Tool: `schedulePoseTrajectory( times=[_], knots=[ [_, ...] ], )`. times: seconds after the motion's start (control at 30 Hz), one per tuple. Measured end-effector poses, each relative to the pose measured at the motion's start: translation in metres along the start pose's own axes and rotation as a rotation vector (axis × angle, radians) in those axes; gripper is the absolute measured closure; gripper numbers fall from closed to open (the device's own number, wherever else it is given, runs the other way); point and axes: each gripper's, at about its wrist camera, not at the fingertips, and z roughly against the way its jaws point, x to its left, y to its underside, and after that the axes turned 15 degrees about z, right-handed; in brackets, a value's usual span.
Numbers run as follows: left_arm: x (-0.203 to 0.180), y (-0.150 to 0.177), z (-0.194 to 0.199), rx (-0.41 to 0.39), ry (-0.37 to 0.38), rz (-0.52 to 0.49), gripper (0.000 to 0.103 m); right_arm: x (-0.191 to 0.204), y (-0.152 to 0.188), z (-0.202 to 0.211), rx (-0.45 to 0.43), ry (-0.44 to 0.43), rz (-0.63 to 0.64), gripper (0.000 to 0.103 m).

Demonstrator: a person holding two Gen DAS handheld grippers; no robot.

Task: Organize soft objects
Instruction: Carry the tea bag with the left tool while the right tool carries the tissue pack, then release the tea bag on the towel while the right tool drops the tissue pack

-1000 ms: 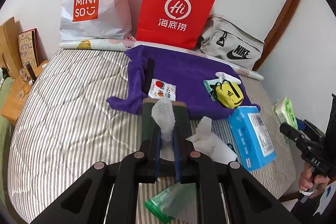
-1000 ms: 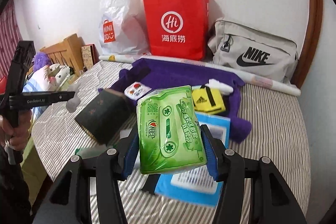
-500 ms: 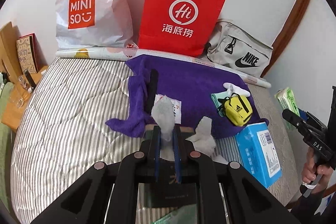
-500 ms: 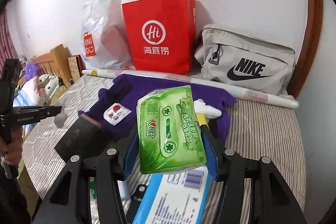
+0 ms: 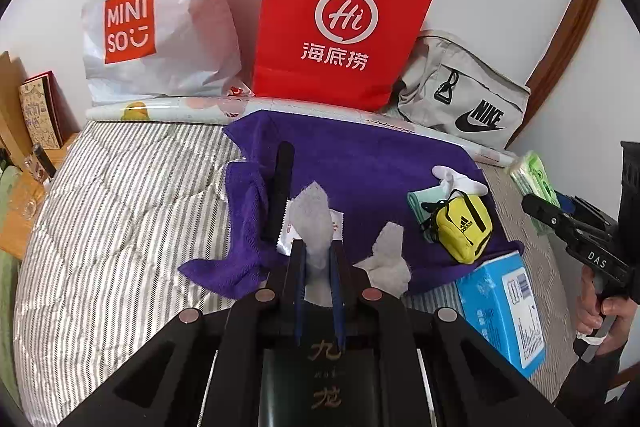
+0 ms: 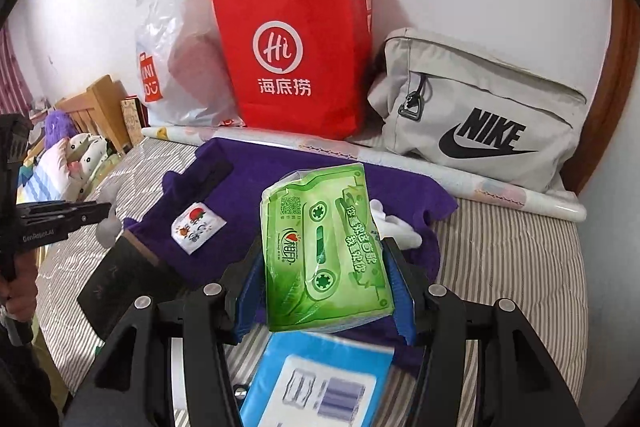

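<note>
My left gripper (image 5: 318, 259) is shut on a grey-white tissue (image 5: 312, 223) that sticks up between its fingers, above a dark box (image 5: 320, 379). My right gripper (image 6: 326, 267) is shut on a green tissue pack (image 6: 324, 255) and holds it above a blue box (image 6: 316, 383); the pack also shows in the left wrist view (image 5: 534, 179). A purple towel (image 5: 360, 163) lies on the striped bed (image 5: 120, 207), with a small white sachet (image 6: 198, 227), a yellow mini bag (image 5: 464, 227) and a white sock (image 5: 456, 179) on it.
A red paper bag (image 5: 340, 23), a white Miniso plastic bag (image 5: 160, 19) and a grey Nike bag (image 5: 468, 99) stand at the wall behind a paper roll (image 5: 180, 107). A second crumpled tissue (image 5: 388, 259) lies beside my left gripper. A wooden bed frame (image 6: 100, 107) is at left.
Both grippers have moved forward toward the wall with their loads held. The dark box has slid under my left gripper; the blue box now lies below my right gripper.
</note>
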Motion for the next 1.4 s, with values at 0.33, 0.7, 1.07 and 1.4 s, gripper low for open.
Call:
schedulePoseTrajectory(
  times=[0.33, 0.7, 1.07, 1.4],
  knots=[
    [-0.004, -0.013, -0.025, 0.016, -0.013, 0.017, 0.092, -0.005, -0.025, -0.055, 0.081, -0.022, 0.081, 0.048],
    [-0.006, -0.032, -0.062, 0.081, -0.006, 0.023, 0.092, -0.011, -0.034, -0.112, 0.185, -0.054, 0.086, 0.047],
    [-0.018, -0.047, -0.104, 0.153, -0.049, -0.004, 0.092, -0.018, -0.027, -0.144, 0.245, -0.116, 0.073, 0.037],
    [-0.016, -0.052, -0.123, 0.193, -0.085, 0.034, 0.074, -0.023, -0.029, -0.125, 0.197, -0.114, 0.063, 0.034]
  ],
)
